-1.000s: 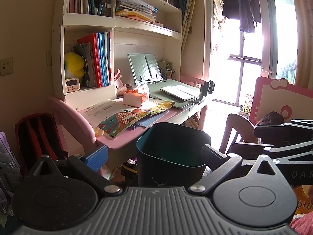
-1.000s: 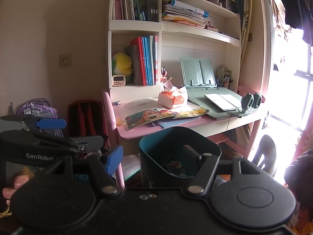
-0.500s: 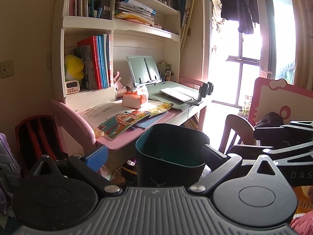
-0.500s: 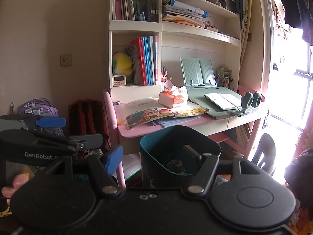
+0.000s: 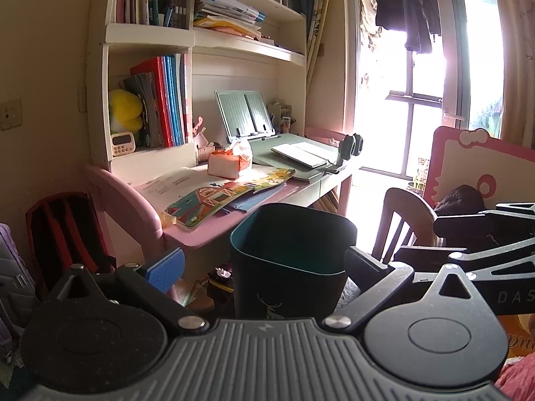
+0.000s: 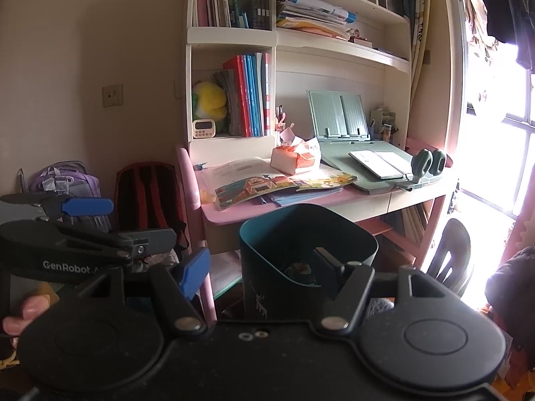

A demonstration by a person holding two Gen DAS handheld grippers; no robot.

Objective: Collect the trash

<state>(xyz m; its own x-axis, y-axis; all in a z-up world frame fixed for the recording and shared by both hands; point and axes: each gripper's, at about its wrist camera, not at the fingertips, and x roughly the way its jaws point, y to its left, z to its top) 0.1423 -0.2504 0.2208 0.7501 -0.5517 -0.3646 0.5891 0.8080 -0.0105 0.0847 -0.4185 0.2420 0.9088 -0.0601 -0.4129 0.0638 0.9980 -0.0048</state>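
A dark teal trash bin (image 5: 287, 260) stands in front of the pink desk (image 5: 207, 230). My left gripper (image 5: 260, 264) is open, its fingers either side of the bin near its rim. In the right wrist view the bin (image 6: 301, 260) holds some trash (image 6: 299, 269) at the bottom. My right gripper (image 6: 257, 267) is open around the bin's near wall, its right finger (image 6: 329, 262) inside the bin and its blue-padded left finger (image 6: 194, 272) outside. A crumpled tissue pack (image 6: 294, 158) sits on the desk.
Open picture books (image 6: 267, 187), a green reading stand (image 6: 337, 117) and a notebook (image 6: 378, 163) lie on the desk. Backpacks (image 6: 147, 197) lean on the wall at left. A small chair (image 5: 401, 220) and a pink board (image 5: 478, 163) stand at right, near the bright window.
Both views have shifted slightly; the bin sits a little higher and closer between the fingers. The jaws have not changed.
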